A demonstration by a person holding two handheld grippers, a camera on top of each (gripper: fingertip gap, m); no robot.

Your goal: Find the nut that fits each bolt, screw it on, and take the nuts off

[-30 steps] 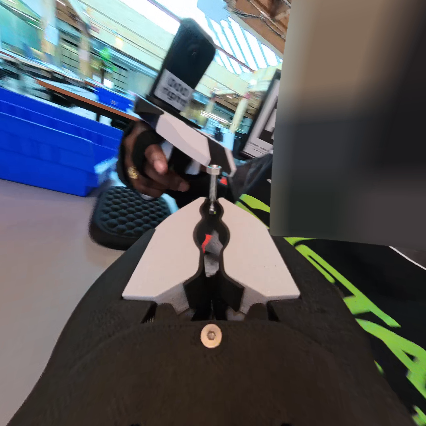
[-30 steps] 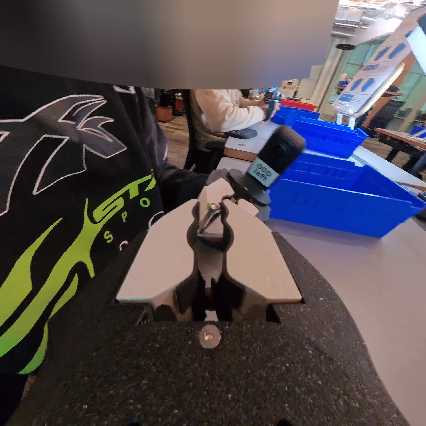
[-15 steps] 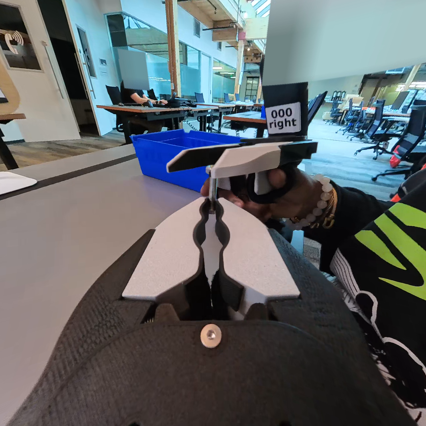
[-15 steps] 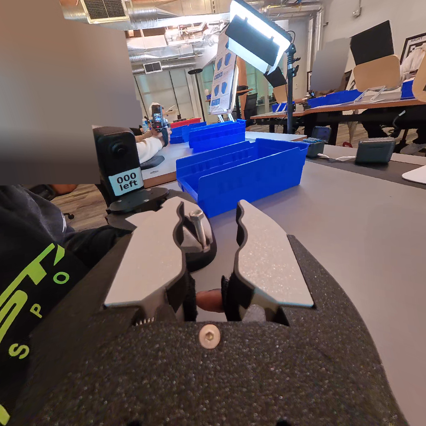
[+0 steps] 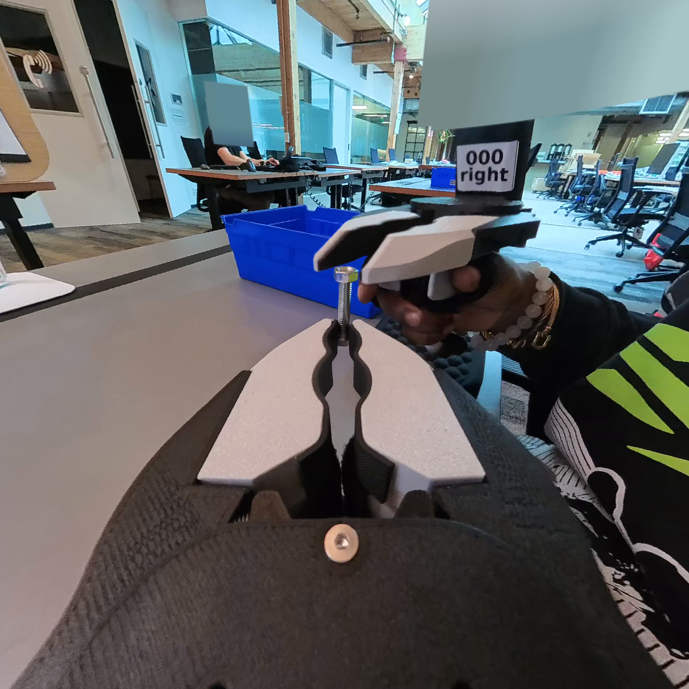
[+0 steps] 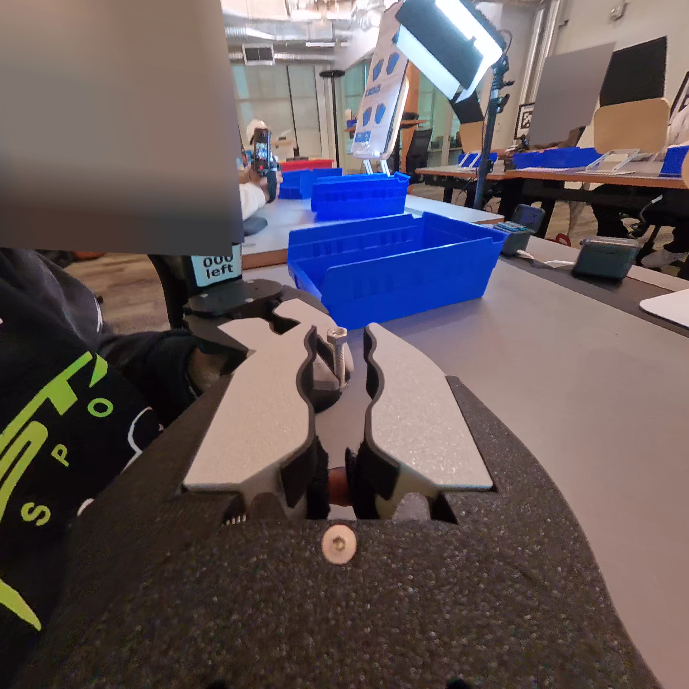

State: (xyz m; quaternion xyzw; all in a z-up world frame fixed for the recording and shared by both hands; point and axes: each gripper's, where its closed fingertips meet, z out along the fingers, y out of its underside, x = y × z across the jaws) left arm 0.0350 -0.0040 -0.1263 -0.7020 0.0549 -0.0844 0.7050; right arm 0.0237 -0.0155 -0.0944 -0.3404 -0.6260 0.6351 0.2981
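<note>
The bolt (image 5: 343,313) is clamped at its lower end in the nearly closed left gripper (image 5: 343,328), long axis upright, with the nut (image 5: 346,275) at its top. The right gripper (image 6: 341,346) is held partly open, empty, level with the nut, its fingers (image 5: 417,246) straddling without contact. Beyond stands a blue bin (image 6: 395,276), mid-worktop.

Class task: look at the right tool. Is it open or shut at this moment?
Open. The right tool has a clear gap between its fingers, and the nut atop the bolt sits unpressed there.
</note>
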